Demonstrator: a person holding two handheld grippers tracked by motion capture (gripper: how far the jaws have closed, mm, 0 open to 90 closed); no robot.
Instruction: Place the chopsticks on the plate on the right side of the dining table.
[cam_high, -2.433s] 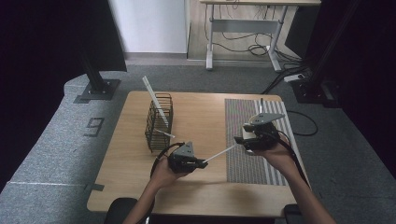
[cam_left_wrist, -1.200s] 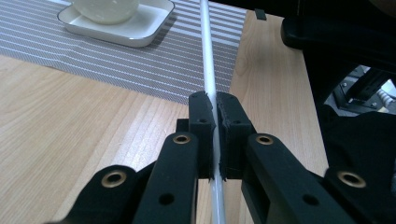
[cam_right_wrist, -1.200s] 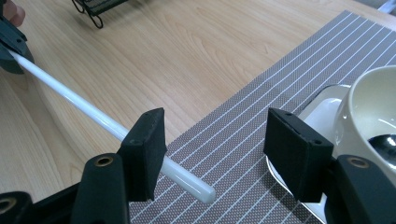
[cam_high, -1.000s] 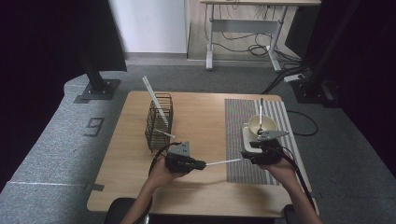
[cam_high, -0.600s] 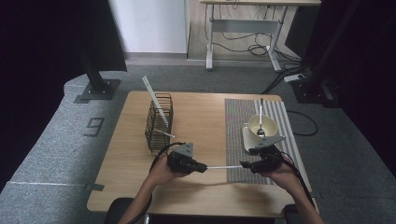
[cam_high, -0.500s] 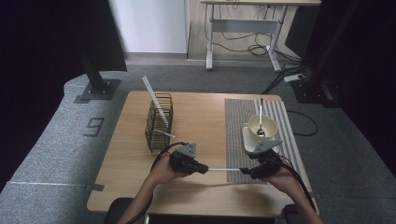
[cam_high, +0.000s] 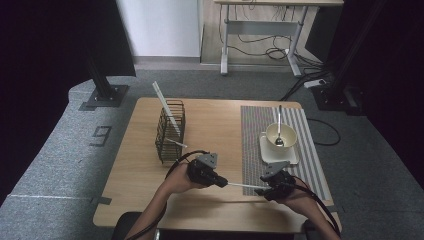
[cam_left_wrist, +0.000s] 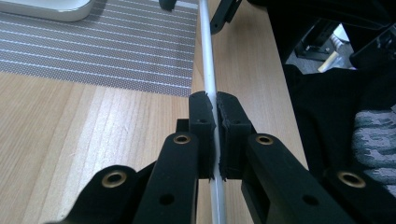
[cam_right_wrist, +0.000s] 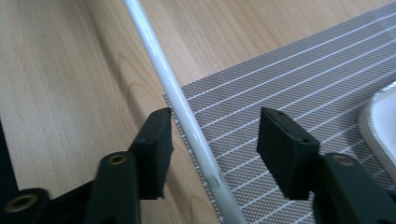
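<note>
Both tongs work near the table's (cam_high: 145, 190) front edge. Left tongs (cam_high: 223, 182) are clamped on a thin white plastic rod (cam_high: 243, 186); in the left gripper view the two black jaws press against the rod (cam_left_wrist: 211, 88) from either side, with the wooden tabletop (cam_left_wrist: 70, 140) below. Right tongs (cam_high: 263, 189) stand with their jaws spread apart; in the right gripper view the rod (cam_right_wrist: 187, 121) passes between the two jaws, close beside one of them, and whether it touches that jaw cannot be told. The rod runs roughly parallel to the front edge, bridging the two tongs, and its right part lies over the front left corner of a grey striped woven placemat (cam_high: 255, 145).

Farther back on the placemat, toward the table's right edge, a white square plate (cam_high: 266, 152) carries a cream round bowl (cam_high: 287, 131) with a metal spoon (cam_high: 279, 125) standing in it. Toward the left half of the table stands a dark wire basket (cam_high: 162, 137), upright, holding another long white rod (cam_high: 165, 107) that leans out over its top toward the far left corner.
</note>
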